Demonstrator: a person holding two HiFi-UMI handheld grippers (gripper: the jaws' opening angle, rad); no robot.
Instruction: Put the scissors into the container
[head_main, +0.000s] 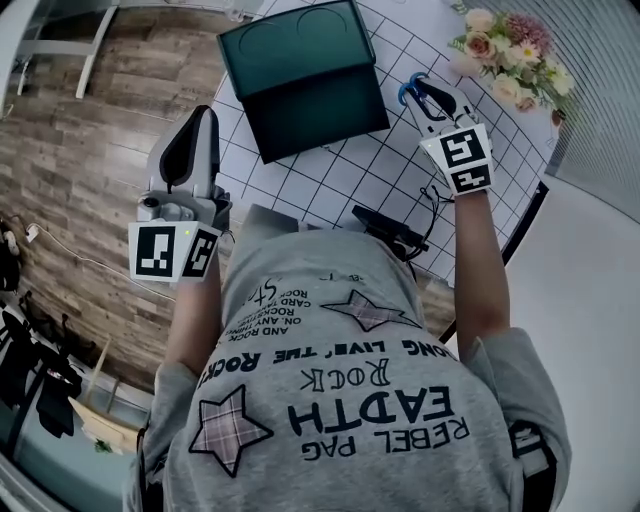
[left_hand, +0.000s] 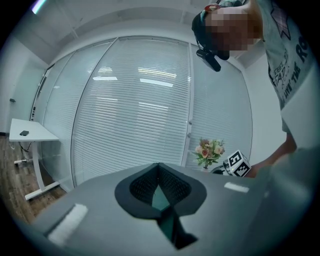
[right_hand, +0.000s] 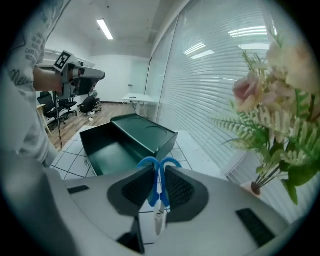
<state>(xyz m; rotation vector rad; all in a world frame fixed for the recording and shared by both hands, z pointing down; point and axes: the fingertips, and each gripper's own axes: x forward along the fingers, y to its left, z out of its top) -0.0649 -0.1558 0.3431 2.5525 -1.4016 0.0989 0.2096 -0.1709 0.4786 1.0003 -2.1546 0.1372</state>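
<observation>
Blue-handled scissors hang blade-down between the pads of my right gripper, which is shut on them above the table's far right side, close to the flowers. The dark green container lies open on the gridded table, its lid folded back, to the left of and below the scissors; its inside looks bare. My left gripper is held up off the table's left edge, over the wooden floor, fingertips together with nothing between them.
A bouquet of flowers stands at the table's far right corner, just beside the right gripper. A black device with cables lies on the white gridded table near the person's body. White blinds line the wall behind.
</observation>
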